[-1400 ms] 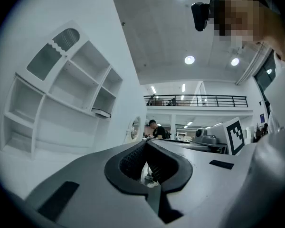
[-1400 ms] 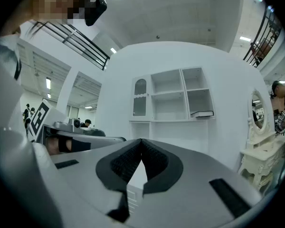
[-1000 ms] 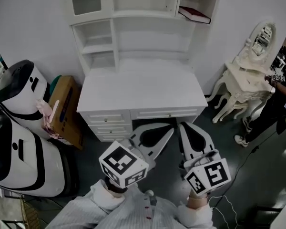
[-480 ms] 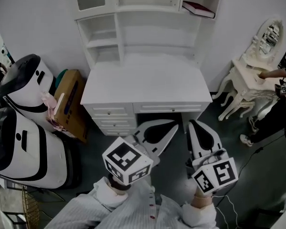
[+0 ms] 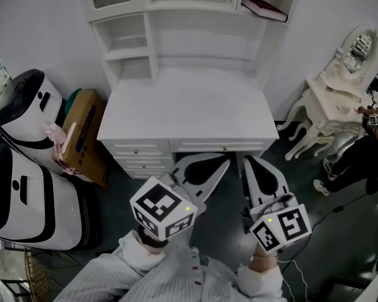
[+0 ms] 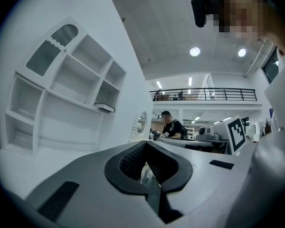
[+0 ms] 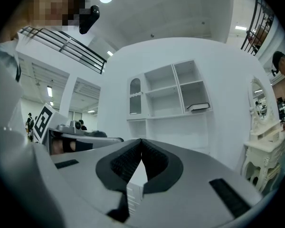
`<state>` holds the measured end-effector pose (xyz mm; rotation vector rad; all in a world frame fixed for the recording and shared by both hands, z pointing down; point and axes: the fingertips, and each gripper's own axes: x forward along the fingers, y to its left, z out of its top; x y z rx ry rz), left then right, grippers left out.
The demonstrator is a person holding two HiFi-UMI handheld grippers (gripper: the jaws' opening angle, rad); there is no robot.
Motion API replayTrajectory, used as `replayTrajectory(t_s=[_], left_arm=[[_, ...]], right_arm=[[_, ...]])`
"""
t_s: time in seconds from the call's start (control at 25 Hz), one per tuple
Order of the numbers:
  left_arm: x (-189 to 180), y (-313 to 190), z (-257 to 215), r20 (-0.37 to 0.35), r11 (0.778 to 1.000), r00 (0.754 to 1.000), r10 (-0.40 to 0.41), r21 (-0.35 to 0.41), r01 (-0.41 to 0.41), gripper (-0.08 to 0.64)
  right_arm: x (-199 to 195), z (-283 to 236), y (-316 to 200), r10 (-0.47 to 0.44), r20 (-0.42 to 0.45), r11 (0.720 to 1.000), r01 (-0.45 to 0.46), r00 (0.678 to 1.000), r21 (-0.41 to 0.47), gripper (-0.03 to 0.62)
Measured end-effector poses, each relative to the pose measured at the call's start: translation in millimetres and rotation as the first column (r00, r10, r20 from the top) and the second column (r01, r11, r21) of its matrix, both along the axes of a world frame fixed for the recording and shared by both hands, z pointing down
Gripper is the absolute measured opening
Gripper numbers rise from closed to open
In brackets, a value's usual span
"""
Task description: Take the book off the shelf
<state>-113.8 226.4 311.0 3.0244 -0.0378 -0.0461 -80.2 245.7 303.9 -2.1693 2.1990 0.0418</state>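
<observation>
Both grippers have slid a little and dipped a bit since a second ago. They are still low down, just in front of the front edge of the desk.

The left gripper has its jaws pressed together with nothing in them. The right gripper is the same, closed and empty. That makes sense, as there is nothing to hold yet. Both point level at the desk, side by side, as if getting ready to reach.

The book is dark red. It sits in the top right box of the white shelf, at the back edge of the desk. I think it lies flat, but it is far away and small. It is high up, so a gripper must go up and over the desk top to get it.
</observation>
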Motion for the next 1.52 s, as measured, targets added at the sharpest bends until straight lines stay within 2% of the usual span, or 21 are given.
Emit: replayTrajectory(t_s=[0.28,0.64,1.12,1.52], left_arm=[[37.9,-74.2,-5.4,0.006,0.999,1.0,0.01,0.03,-0.01,0.011],[79.1,-168.0,-12.1,0.017,0.998,0.999,0.048,0.038,-0.048,0.011],[102.6,-228.5,3.0,0.047,0.994,0.994,0.104,0.031,-0.105,0.011],[132.6,-275.8,12.0,0.068,0.997,0.995,0.076,0.015,-0.077,0.011]], right_arm=[[37.3,-12.7,-67.8,0.016,-0.012,1.0,-0.016,1.0,0.005,0.014],[88.3,-31.5,-155.2,0.082,-0.012,0.997,-0.082,0.997,0.01,0.014],[114.6,-14.5,-214.6,0.141,0.022,0.99,-0.14,0.99,-0.017,0.015],[150.2,-0.7,-263.0,0.124,0.041,0.991,-0.122,0.991,-0.049,0.015]])
